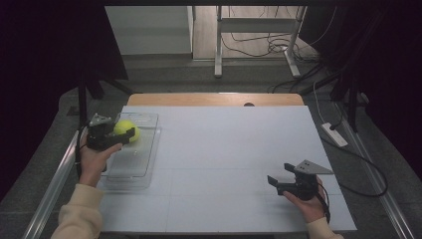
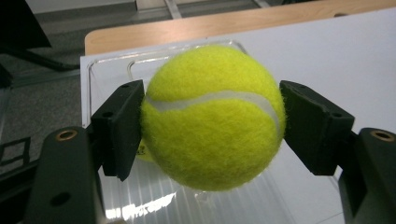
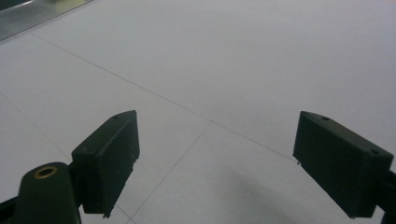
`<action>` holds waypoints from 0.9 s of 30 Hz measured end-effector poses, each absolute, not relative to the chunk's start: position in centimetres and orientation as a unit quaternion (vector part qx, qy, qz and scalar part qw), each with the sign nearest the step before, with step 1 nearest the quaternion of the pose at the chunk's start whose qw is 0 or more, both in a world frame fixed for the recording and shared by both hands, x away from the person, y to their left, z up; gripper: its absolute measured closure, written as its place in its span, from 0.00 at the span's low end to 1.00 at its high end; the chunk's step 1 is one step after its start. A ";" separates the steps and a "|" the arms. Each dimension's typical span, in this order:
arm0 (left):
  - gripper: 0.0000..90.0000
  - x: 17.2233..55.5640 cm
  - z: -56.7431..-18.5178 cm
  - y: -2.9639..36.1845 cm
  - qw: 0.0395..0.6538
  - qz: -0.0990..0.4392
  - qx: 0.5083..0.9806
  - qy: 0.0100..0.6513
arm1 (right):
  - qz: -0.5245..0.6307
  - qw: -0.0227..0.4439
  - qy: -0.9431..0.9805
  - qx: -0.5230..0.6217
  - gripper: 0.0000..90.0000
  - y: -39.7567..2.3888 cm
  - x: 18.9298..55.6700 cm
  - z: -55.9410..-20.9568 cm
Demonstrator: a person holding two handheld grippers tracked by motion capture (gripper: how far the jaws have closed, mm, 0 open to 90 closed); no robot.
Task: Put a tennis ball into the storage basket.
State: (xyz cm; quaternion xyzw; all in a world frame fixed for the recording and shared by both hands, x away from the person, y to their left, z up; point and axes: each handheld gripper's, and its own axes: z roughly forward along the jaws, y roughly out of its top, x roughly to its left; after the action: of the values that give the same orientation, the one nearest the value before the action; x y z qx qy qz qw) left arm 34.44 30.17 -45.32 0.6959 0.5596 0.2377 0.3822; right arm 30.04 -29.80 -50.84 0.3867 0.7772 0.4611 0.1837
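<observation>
A yellow-green tennis ball point(image 2: 212, 116) sits between the black jaws of my left gripper point(image 2: 212, 123), both pads pressing its sides. In the high view that left gripper point(image 1: 125, 132) holds the tennis ball point(image 1: 125, 129) over the far end of a clear plastic tray point(image 1: 130, 164) at the table's left. My right gripper point(image 1: 280, 176) rests low at the front right of the white tabletop, its jaws wide apart. The right gripper point(image 3: 215, 163) has nothing between its pads, just bare white surface.
The white tabletop point(image 1: 224, 144) spreads between the two hands. A wooden strip point(image 1: 214, 99) borders its far edge. Metal rails run along both sides of the table. Cables and a power strip point(image 1: 334, 134) lie on the floor to the right.
</observation>
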 end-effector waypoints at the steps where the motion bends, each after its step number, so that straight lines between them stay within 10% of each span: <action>1: 0.30 34.5 -45.5 30.2 0.379 0.237 0.697 0.561 | 0.461 0.184 0.778 0.387 0.16 -29.8 30.0 -50.8; 27: 0.30 35.3 -47.4 30.8 0.290 0.192 0.730 0.589 | 0.461 0.183 0.777 0.387 0.16 -29.8 30.1 -50.9</action>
State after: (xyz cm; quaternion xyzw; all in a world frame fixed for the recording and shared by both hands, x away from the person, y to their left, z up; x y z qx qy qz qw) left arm 35.33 30.85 -47.43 0.7297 0.5888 0.1920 0.2898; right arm 30.08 -29.76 -50.86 0.3865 0.7774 0.4613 0.1829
